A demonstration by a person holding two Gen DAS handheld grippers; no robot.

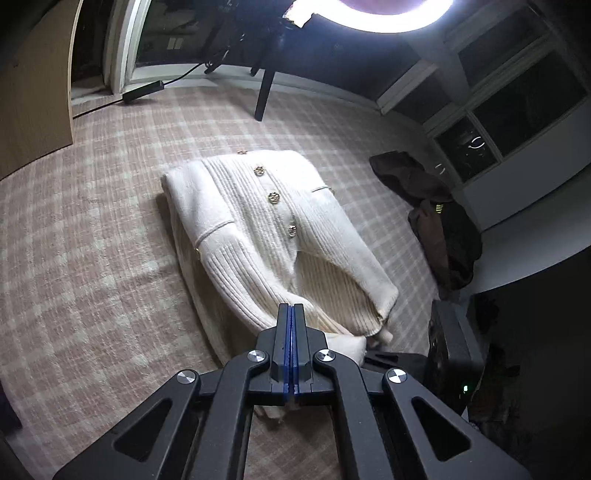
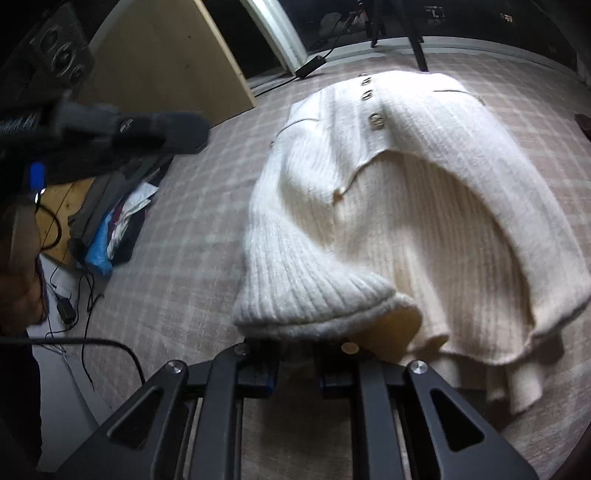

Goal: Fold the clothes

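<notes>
i see a checked beige carpet (image 1: 92,258), dark windows (image 1: 517,122), a ring light (image 1: 399,18) above, a wooden board (image 2: 166,55) leaning

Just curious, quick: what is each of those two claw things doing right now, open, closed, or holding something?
Left gripper: closed, pinching the near edge of the cream cardigan.
Right gripper: closed on the cardigan's bunched near edge; its fingers are hidden under the knit.

My floor: checked pink-beige carpet (image 1: 110,229). Cream ribbed cardigan (image 1: 258,221) lies mid-carpet, near hem lifted off it. Dark clothes heap (image 1: 439,221) at right edge by wall. Black tripod leg (image 1: 264,94) stands at far edge.
</notes>
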